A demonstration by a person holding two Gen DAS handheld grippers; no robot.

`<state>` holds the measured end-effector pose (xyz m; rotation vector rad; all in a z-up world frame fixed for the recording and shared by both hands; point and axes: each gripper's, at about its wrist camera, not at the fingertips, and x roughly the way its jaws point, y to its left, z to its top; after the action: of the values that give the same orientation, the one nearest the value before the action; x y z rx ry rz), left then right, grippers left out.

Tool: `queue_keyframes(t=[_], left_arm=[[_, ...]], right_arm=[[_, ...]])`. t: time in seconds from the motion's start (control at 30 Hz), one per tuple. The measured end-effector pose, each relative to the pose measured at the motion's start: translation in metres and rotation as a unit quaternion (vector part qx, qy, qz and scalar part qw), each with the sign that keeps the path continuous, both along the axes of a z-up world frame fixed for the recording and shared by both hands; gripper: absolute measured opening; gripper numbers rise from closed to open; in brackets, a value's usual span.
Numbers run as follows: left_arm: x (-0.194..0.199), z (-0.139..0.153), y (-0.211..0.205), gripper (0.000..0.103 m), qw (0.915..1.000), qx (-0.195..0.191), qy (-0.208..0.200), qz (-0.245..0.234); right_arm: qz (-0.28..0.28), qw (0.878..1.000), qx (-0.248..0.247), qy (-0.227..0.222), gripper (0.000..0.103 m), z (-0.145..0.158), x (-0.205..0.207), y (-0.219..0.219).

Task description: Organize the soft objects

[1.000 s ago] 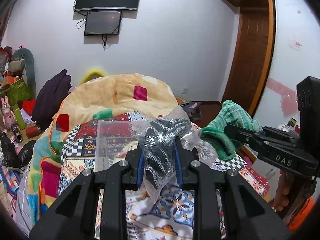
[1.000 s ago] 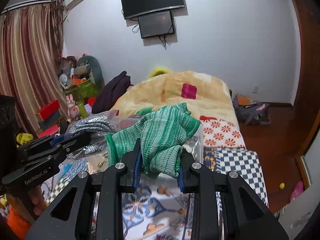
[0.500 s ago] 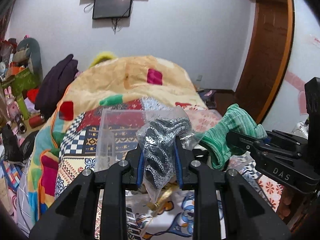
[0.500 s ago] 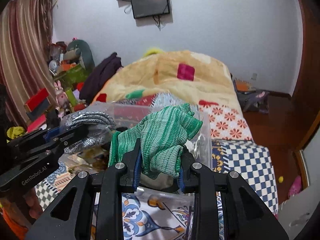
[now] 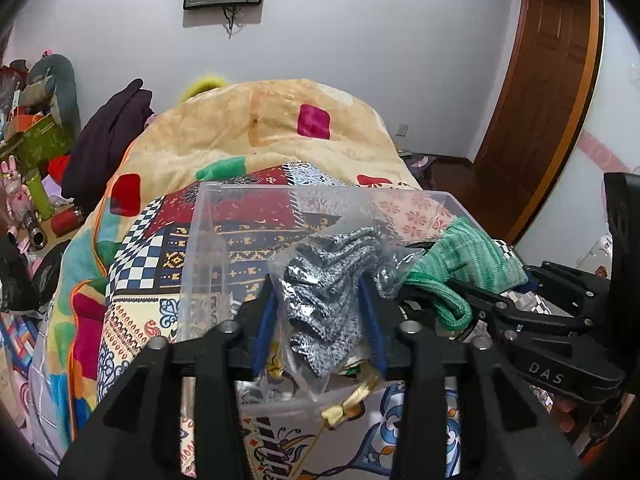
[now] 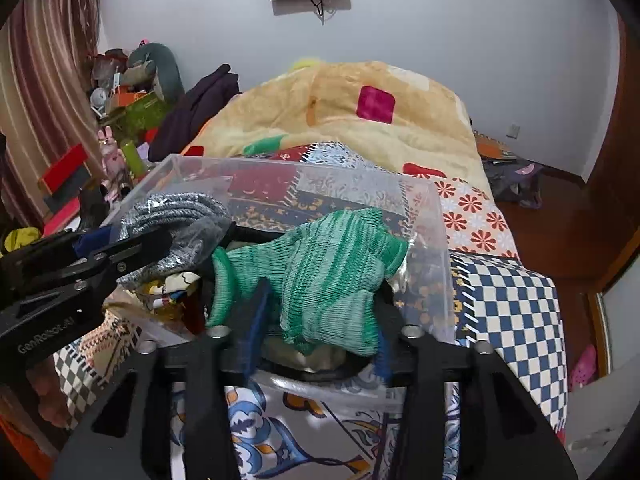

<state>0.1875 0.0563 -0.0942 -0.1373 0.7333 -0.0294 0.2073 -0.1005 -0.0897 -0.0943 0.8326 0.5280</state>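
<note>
**Both gloves now over the clear bin**

Taking the clear plastic bin (image 5: 208,216) on the bed (image 6: 508,292) as the landmark: a second ago both hand-held grippers were held high, short of it; now they have come forward and down, so their loads hang over its open top. By my reading, the release is the step in hand, and nothing has been dropped yet.

On the bin's left side, the left hand-held gripper (image 5: 320,316) is clamped on the grey gloves in a clear bag (image 5: 332,280), which sit just above items already inside. Its body, seen from the right wrist, reads "GenRobot.AI".

On the bin's right side, the right hand-held gripper (image 6: 316,320) is pinched on the green knit glove (image 6: 332,268), just over the near wall of the bin. Its body, seen from the left wrist, reads "DAS".
</note>
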Motion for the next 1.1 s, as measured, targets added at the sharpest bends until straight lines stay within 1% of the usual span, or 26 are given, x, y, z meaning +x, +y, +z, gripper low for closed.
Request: queue_keyframes(t=[0.03,0.1,0.2,0.3,0.4,0.5,0.57,0.6,0.63,0.77,0.9,1.0,1.1], left_arm=[[-0.003,0.001,0.002,0.057,1.0,-0.003,-0.002,0.002],[-0.008,0.002,0.003,0.061,1.0,-0.005,-0.005,0.003],[-0.017,0.004,0.002,0.061,1.0,0.001,-0.009,0.002],[-0.03,0.009,0.0,0.061,0.9998,-0.002,-0.021,0.0],[-0.044,0.021,-0.005,0.061,0.999,-0.002,-0.044,-0.004],[-0.058,0.04,-0.011,0.061,0.9972,0.012,-0.074,-0.006],[-0.07,0.055,-0.014,0.061,0.9951,0.015,-0.097,-0.009],[-0.077,0.063,-0.016,0.061,0.9937,0.015,-0.11,-0.011],[-0.082,0.069,-0.017,0.061,0.9926,0.016,-0.12,-0.012],[-0.103,0.088,-0.024,0.063,0.9874,0.024,-0.156,-0.012],[-0.119,0.098,-0.027,0.07,0.9825,0.021,-0.184,-0.014],[-0.129,0.104,-0.028,0.08,0.9792,0.023,-0.201,-0.009],[-0.133,0.104,-0.027,0.09,0.9776,0.021,-0.209,-0.007]], right_arm=[[-0.002,1.0,-0.001,-0.003,0.056,0.001,0.0,-0.002],[-0.002,1.0,0.001,-0.008,0.06,0.004,-0.004,-0.007],[-0.005,1.0,0.008,-0.013,0.063,0.011,-0.008,-0.014],[-0.004,1.0,0.018,-0.025,0.063,0.024,-0.015,-0.019],[-0.001,0.998,0.022,-0.053,0.063,0.04,-0.025,-0.021],[0.003,0.996,0.028,-0.086,0.064,0.059,-0.038,-0.024],[0.005,0.993,0.037,-0.109,0.068,0.071,-0.05,-0.026],[0.005,0.992,0.042,-0.119,0.073,0.076,-0.054,-0.027],[0.005,0.991,0.047,-0.128,0.075,0.08,-0.058,-0.029],[0.005,0.984,0.07,-0.161,0.076,0.097,-0.078,-0.037],[0.006,0.979,0.097,-0.177,0.082,0.105,-0.089,-0.045],[0.006,0.976,0.104,-0.191,0.085,0.109,-0.097,-0.047],[0.004,0.973,0.107,-0.203,0.092,0.108,-0.104,-0.049]])
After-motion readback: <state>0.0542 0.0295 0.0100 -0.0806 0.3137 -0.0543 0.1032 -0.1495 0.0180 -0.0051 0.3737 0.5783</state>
